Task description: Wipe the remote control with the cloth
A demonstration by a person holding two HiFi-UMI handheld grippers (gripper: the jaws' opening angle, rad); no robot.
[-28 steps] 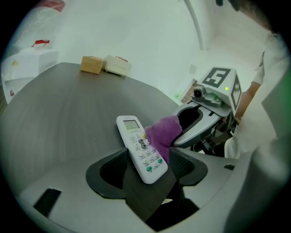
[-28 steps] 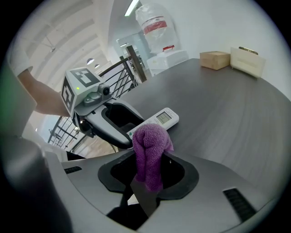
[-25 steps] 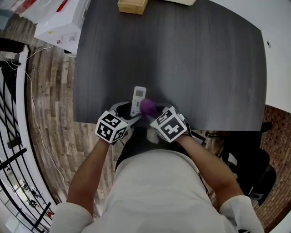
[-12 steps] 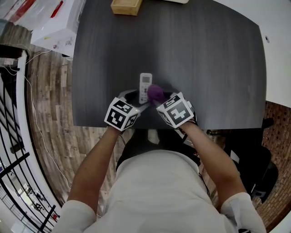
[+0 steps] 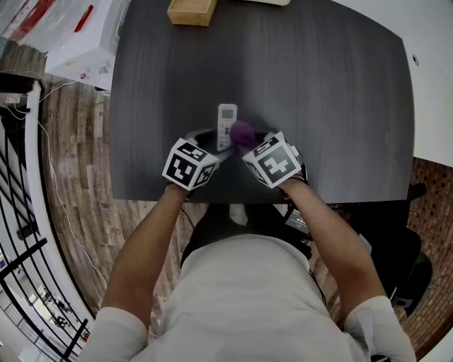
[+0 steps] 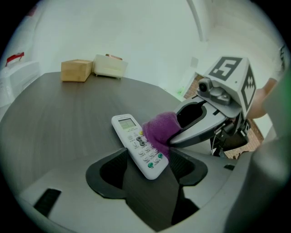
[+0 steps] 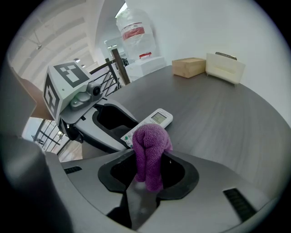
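Observation:
A white remote control [image 5: 226, 121] [image 6: 136, 143] [image 7: 152, 123] lies over the near part of the dark table [image 5: 318, 85], its screen end pointing away. My left gripper [image 5: 216, 145] [image 6: 148, 166] is shut on the remote's near end. My right gripper [image 5: 244, 141] [image 7: 148, 175] is shut on a folded purple cloth [image 5: 241, 131] [image 7: 150, 152] [image 6: 160, 132]. The cloth's fold rests against the remote's right side, over the buttons.
A tan box [image 5: 190, 10] [image 6: 76, 70] and a cream holder [image 6: 110, 66] [image 7: 225, 67] stand at the table's far edge. A white carton [image 5: 74, 39] sits off the table's left side. The table's near edge [image 5: 212, 198] runs just under both grippers.
Both grippers, the remote and the cloth have moved farther onto the table, away from the near edge. The cloth stays against the remote's right side.

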